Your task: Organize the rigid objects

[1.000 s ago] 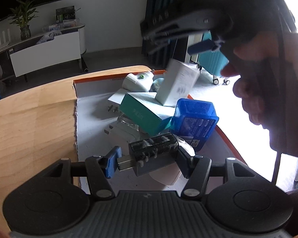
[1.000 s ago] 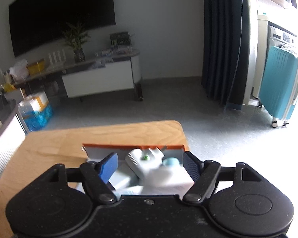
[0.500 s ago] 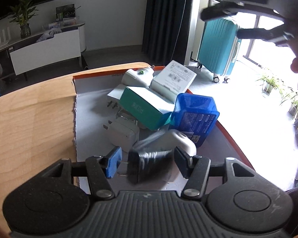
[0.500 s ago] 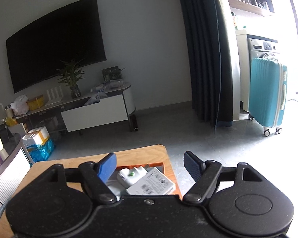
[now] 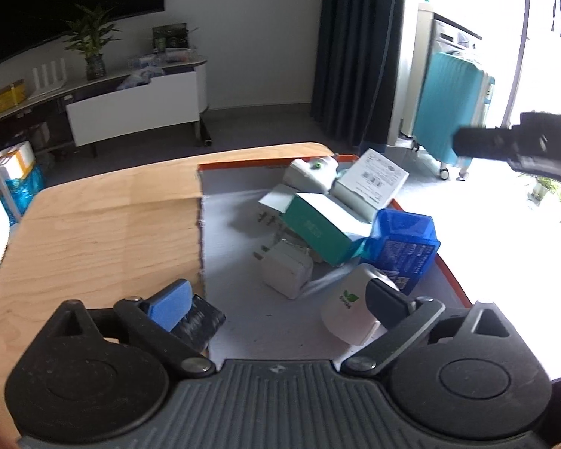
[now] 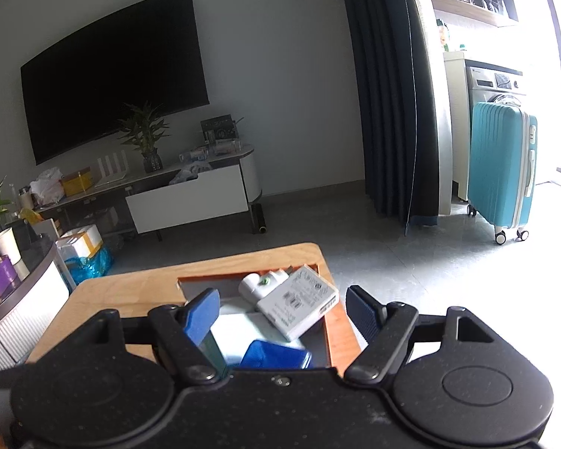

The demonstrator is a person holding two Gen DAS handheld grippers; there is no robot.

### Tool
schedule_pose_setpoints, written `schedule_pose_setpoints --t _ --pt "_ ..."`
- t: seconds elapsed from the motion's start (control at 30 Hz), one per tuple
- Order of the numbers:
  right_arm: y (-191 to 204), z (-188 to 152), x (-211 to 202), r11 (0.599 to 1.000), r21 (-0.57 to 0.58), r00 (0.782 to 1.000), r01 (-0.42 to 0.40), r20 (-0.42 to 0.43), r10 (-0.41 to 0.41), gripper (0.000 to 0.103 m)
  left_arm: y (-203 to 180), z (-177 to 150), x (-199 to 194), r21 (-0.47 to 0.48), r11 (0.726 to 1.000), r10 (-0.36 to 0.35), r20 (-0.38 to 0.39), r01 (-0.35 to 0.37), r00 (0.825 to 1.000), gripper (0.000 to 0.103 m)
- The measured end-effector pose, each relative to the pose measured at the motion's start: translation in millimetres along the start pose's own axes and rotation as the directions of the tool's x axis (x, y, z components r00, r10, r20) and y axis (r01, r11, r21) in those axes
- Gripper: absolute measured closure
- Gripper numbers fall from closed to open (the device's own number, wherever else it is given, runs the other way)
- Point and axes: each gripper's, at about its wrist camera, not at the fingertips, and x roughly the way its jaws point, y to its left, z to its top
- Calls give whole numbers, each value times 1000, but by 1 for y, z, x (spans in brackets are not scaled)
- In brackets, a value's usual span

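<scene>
A grey tray with an orange rim [image 5: 228,247] lies on the wooden table [image 5: 93,232]. In it lie a white box [image 5: 370,183], a green box [image 5: 318,228], a blue plastic box [image 5: 404,247], a white plug adapter [image 5: 286,271], a white rounded charger [image 5: 349,305] and a white device with a green dot [image 5: 310,172]. My left gripper [image 5: 276,305] is open above the tray's near end; a black adapter [image 5: 198,321] lies by its left finger at the tray's edge. My right gripper [image 6: 284,308] is open and empty, high above the tray [image 6: 331,331].
The table's right edge drops to the floor beside the tray. A teal suitcase [image 6: 501,172], a dark curtain [image 6: 389,93] and a TV cabinet [image 6: 183,198] stand beyond the table. The right gripper's body [image 5: 520,146] shows at the right of the left wrist view.
My left gripper opened and let go of the black adapter, which now lies by the left finger. My right gripper released the white box and rose away from the tray.
</scene>
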Motion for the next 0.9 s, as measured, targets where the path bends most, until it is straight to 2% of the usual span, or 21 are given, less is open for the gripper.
schedule_pose_setpoints --t 0.13,0.5,0.9 --pt "4 -13 -12 1000 5 1000 6 -25 -6 15 4 -1 -10 -44 998 34 -19 -35 999 0" --pt "3 -44 -39 1000 -2 997 12 -78 -12 15 -2 -15 -21 -50 993 101 -81 -105 992 0" --pt "-1 -60 -48 1000 11 993 18 -117 -17 15 -7 -22 -29 -47 993 104 -91 -108 990 0"
